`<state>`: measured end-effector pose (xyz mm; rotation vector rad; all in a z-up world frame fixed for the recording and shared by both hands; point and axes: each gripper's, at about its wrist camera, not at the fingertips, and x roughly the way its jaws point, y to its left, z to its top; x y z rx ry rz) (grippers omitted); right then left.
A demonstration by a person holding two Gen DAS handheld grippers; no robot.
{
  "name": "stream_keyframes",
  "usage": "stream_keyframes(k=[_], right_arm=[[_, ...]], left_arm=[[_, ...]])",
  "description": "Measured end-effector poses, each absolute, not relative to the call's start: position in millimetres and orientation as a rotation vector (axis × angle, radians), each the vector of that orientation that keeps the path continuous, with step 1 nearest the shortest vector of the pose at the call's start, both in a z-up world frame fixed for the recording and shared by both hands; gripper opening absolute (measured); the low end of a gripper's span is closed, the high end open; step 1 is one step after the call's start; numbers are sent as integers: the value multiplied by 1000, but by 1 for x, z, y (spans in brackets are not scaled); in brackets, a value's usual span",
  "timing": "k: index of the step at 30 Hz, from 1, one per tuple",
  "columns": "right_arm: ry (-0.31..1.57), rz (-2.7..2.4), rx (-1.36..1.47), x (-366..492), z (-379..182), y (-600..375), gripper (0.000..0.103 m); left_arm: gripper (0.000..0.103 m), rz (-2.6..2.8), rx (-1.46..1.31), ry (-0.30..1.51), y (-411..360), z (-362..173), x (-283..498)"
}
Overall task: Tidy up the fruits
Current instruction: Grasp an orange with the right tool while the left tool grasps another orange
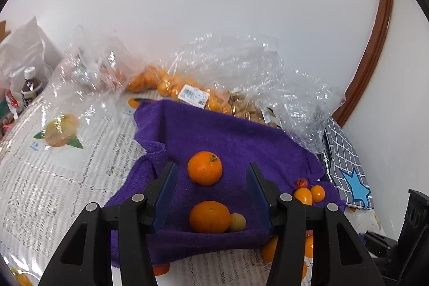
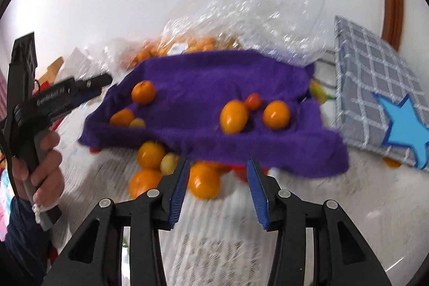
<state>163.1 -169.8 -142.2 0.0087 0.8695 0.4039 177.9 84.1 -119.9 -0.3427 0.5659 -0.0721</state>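
A purple towel (image 1: 214,133) (image 2: 214,77) lies on the table with fruit on it. In the left wrist view an orange (image 1: 204,167) sits just beyond my open, empty left gripper (image 1: 211,169); a second orange (image 1: 209,216) and a small yellow fruit (image 1: 237,222) lie between its jaws lower down. Small orange fruits (image 1: 308,193) and a red one (image 1: 300,182) lie at the towel's right. My right gripper (image 2: 217,165) is open and empty, just in front of an orange (image 2: 203,180) on the tablecloth. More oranges (image 2: 150,154) lie left of it. My left gripper also shows in the right wrist view (image 2: 93,83).
Clear plastic bags (image 1: 241,66) with oranges (image 1: 166,85) and nuts stand behind the towel. A grey checked cloth with a blue star (image 2: 380,98) lies at the right. A fruit-printed bag (image 1: 61,130) and a bottle (image 1: 30,87) are at the left on the lace tablecloth (image 1: 53,192).
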Motion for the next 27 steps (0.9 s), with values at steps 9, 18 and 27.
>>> stream_keyframes(k=[9,18,27], right_arm=[[915,449,-30,167,-162,-156,42],[899,432,-70,169,-170,-156,32],[852,296,-62,158,-163,-205,32]], left_arm=[[51,-48,-311,563,82,-129,152],[51,-76,-294,598,72,-139,139],[51,-169,-262,640,51,-145,129]])
